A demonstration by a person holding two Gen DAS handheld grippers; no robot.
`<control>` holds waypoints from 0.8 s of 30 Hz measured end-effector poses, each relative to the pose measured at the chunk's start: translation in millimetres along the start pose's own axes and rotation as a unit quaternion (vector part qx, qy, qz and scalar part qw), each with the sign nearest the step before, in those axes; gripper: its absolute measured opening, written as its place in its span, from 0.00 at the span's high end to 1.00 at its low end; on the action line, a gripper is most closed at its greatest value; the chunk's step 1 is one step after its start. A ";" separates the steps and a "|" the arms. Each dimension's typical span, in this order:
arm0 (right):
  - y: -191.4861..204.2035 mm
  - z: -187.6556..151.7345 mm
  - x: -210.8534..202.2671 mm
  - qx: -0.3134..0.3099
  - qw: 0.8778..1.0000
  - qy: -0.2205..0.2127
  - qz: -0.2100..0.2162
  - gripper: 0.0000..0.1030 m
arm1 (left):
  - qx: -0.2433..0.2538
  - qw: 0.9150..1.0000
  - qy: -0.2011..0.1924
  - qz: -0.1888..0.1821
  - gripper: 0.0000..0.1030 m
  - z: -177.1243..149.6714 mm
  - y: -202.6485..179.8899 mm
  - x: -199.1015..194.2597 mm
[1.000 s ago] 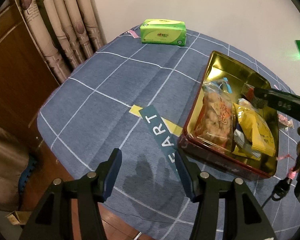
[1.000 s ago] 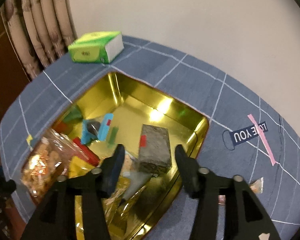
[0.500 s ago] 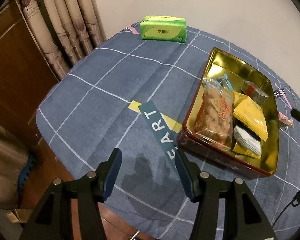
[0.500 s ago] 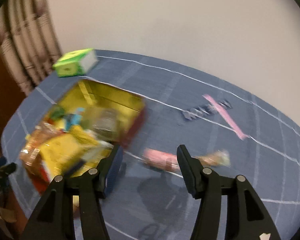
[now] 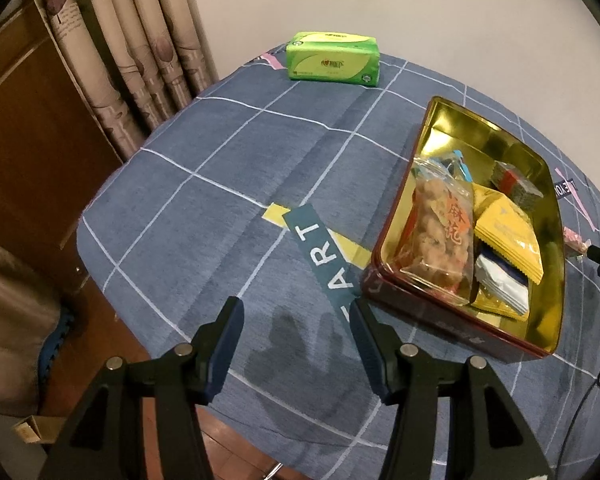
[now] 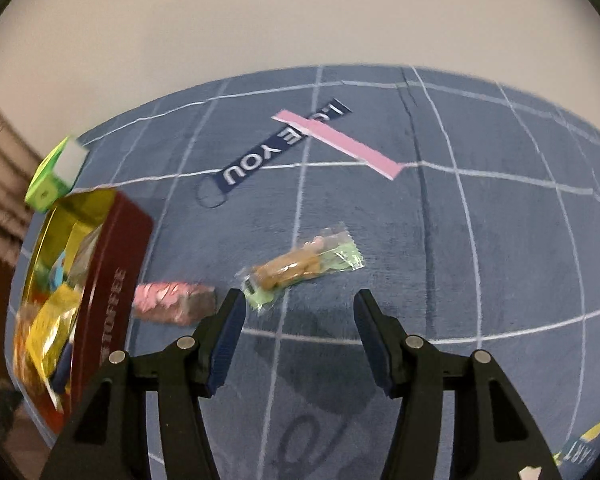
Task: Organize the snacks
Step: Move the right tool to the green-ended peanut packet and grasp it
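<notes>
The right gripper (image 6: 296, 322) hangs over the blue cloth on the table (image 6: 480, 240), fingers partly open and holding nothing. I think it is there to grab a loose snack: the green pack (image 6: 300, 270) lies just above its fingers, the pink pack (image 6: 170, 306) at the left finger. The tin (image 6: 108, 280), at the left, says "TOFFEE" and holds the other snacks. The cloth reads "YOU". The left gripper (image 5: 296, 344) waits at the bottom of its view, partly open and empty, near "ART". The tin (image 5: 440, 322) sits at its right
</notes>
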State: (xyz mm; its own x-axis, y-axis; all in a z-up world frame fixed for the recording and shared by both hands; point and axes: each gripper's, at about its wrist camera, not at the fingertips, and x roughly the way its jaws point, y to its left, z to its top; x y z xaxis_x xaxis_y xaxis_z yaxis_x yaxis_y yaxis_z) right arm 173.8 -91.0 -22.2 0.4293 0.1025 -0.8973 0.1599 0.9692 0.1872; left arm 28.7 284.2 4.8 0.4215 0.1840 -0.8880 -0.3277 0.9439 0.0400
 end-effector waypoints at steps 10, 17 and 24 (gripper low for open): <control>18.0 15.1 19.8 0.038 0.999 0.003 -0.032 0.48 | 0.001 1.000 -0.003 -0.010 0.46 1.3 -0.2 -2.3; 24.0 13.2 22.8 -0.014 0.998 -0.008 -0.059 0.55 | -0.001 1.000 -0.003 -0.012 0.46 1.4 -0.2 -1.4; 22.2 -2.7 17.6 -0.105 0.992 -0.042 -0.054 0.62 | 0.009 1.000 -0.022 0.018 0.46 -0.2 -5.5 -6.5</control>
State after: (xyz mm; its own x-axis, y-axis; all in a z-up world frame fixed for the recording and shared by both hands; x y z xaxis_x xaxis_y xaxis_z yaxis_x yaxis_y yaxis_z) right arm 182.5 -67.1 -34.9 0.4936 -0.0159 -0.8695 0.0238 0.9997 -0.0047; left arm 27.6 277.8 10.2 0.4473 0.2286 -0.8647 -0.3275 0.9415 0.0795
